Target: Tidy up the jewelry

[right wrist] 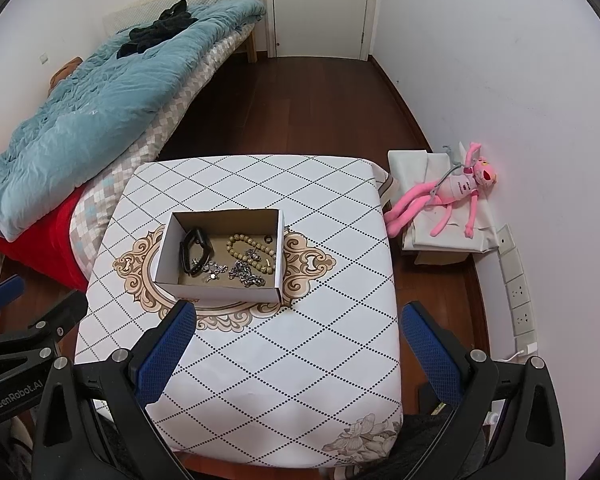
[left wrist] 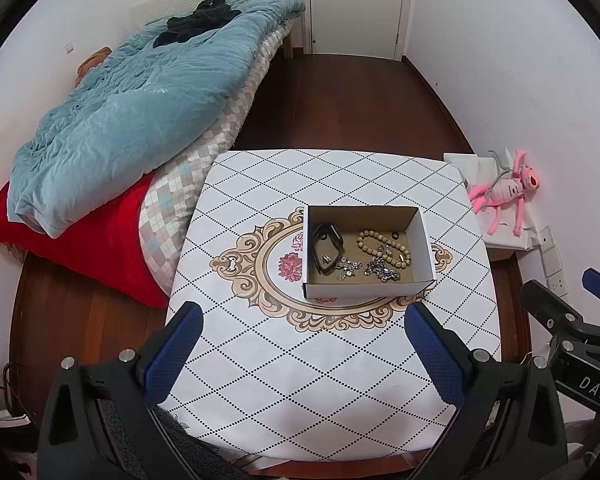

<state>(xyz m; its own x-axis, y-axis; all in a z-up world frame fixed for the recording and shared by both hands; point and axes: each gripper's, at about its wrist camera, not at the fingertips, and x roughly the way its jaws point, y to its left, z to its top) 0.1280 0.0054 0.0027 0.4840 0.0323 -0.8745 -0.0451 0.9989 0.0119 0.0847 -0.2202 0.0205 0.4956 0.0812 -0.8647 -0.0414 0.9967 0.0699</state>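
Note:
An open cardboard box (left wrist: 424,236) (right wrist: 164,256) stands mid-table. In it lie a black bracelet (left wrist: 327,246) (right wrist: 194,250), a beige bead bracelet (left wrist: 384,250) (right wrist: 252,254), silver chains (left wrist: 382,270) (right wrist: 246,274), a silver charm piece (left wrist: 348,268) (right wrist: 214,272) and a small dark ring (left wrist: 395,235) (right wrist: 267,238). My left gripper (left wrist: 304,326) is open and empty above the table's near part, short of the box. My right gripper (right wrist: 300,326) is open and empty, near the box's front right corner.
The table (left wrist: 300,380) (right wrist: 284,380) has a white diamond-patterned cloth. A bed with a blue duvet (left wrist: 132,100) (right wrist: 92,96) stands left. A pink plush toy (left wrist: 508,192) (right wrist: 448,196) lies on a low stand at the right wall. A door (left wrist: 356,4) is at the back.

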